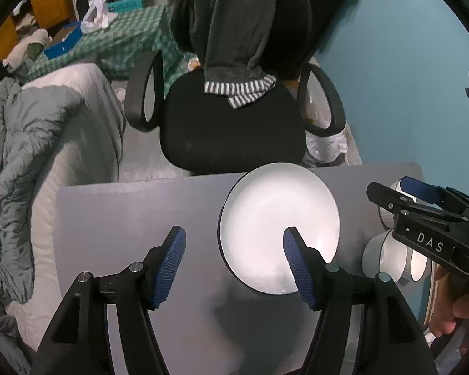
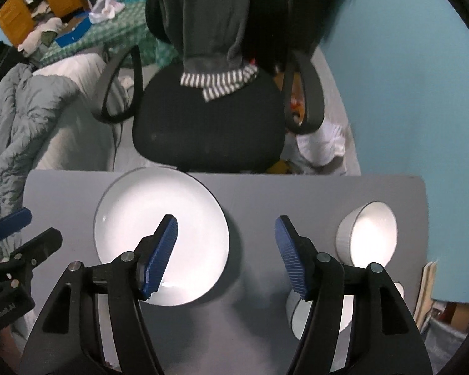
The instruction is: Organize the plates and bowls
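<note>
Right now both my tools hang over the grey table (image 2: pixel 259 193) with nothing in them: the left gripper (image 1: pixel 234 259) stands spread, the right gripper (image 2: pixel 225 250) likewise, so I judge each is free to choose a next piece. One white plate (image 2: pixel 159 237) lies flat below my right tool's left finger, clear of the rest. Two white bowls sit apart beyond its right finger, one bowl (image 2: pixel 367 234) farther off, a nearer bowl (image 2: pixel 300 315) half hidden beneath it, unstacked.
</note>
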